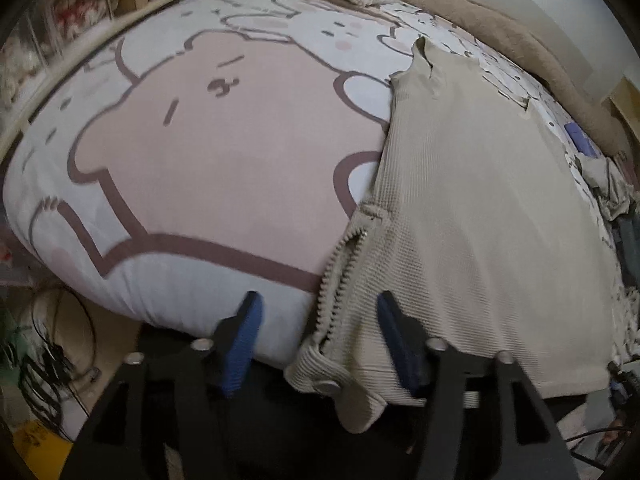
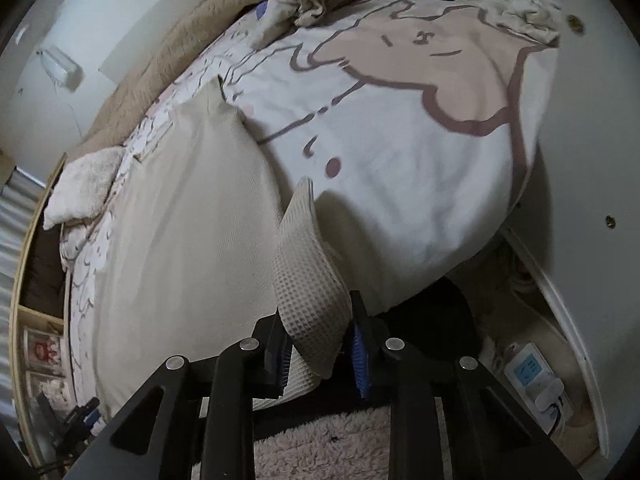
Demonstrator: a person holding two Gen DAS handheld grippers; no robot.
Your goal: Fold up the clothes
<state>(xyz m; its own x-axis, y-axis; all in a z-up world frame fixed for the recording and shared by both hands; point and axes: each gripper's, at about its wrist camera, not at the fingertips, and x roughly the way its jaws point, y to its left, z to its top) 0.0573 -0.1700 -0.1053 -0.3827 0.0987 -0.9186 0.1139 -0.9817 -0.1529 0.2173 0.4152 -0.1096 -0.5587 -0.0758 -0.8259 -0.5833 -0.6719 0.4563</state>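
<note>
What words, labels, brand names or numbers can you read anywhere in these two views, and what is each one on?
No text can be read in either view.
Duvet cover: cartoon faces only, no lettering.
Beige zip garment: no label showing.
Power strip: blue markings, too blurred to read.
Yellow item on the floor: dark marks, too blurred to read.
Shelf pictures: too small to tell.

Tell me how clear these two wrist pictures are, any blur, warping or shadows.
Left wrist view: dim, fisheye-bowed, dark corners; the beige waffle-knit zip garment is soft, edges smeared. Right wrist view: brighter, similarly warped; the cartoon-bear duvet is blurred at right, with shadow beside the lifted fold.
</note>
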